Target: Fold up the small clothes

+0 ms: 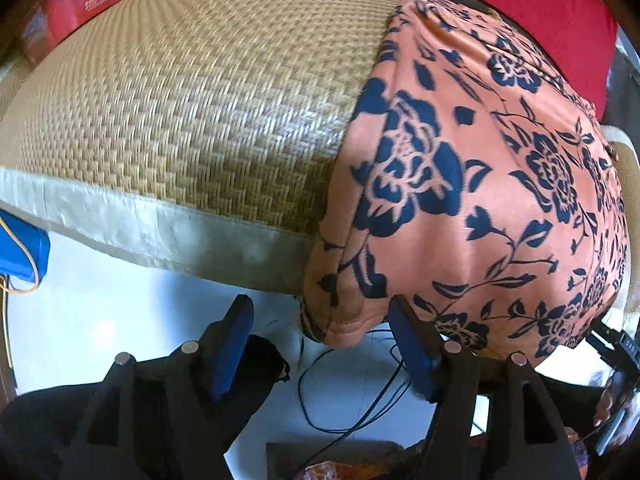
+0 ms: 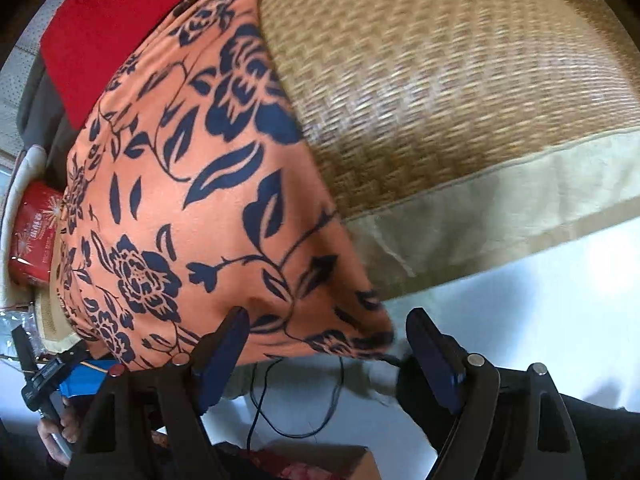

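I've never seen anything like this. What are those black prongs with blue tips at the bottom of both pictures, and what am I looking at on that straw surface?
Those prongs are two hand-held grippers, simple two-finger tongs that a person carries, one in each hand. Each has a wide-angle camera looking along its fingers, which is why the pictures bulge. One picture comes from the left gripper, the other from the right gripper.

Both look steeply down at a woven straw mat with a pale cloth border. On it lies an orange garment with dark blue flowers, its near edge hanging over the mat's border. A red cloth lies beyond it.

Nothing is held. Both grippers have their jaws open at the garment's near edge, one by each lower corner, probably about to take hold. The pads do not press on the cloth.
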The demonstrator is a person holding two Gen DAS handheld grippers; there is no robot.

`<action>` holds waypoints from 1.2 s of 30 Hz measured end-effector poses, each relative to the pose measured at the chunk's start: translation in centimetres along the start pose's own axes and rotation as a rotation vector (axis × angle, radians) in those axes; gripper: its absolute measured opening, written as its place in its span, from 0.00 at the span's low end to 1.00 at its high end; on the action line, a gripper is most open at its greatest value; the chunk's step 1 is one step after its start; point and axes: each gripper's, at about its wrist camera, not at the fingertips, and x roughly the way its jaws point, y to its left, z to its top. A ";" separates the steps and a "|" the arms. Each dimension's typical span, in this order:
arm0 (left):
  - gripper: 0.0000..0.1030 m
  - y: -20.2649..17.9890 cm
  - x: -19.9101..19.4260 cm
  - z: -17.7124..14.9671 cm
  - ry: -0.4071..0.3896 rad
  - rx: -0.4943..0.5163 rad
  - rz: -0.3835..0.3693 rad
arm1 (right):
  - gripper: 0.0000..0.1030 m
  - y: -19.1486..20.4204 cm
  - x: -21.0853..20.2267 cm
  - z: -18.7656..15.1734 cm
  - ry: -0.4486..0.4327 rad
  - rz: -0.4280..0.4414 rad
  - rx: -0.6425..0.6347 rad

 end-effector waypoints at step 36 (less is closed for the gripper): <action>0.05 2.7 -0.6 0.1 -0.080 0.056 -0.222 | 0.06 -1.2 0.0 -0.1 0.015 0.046 -0.050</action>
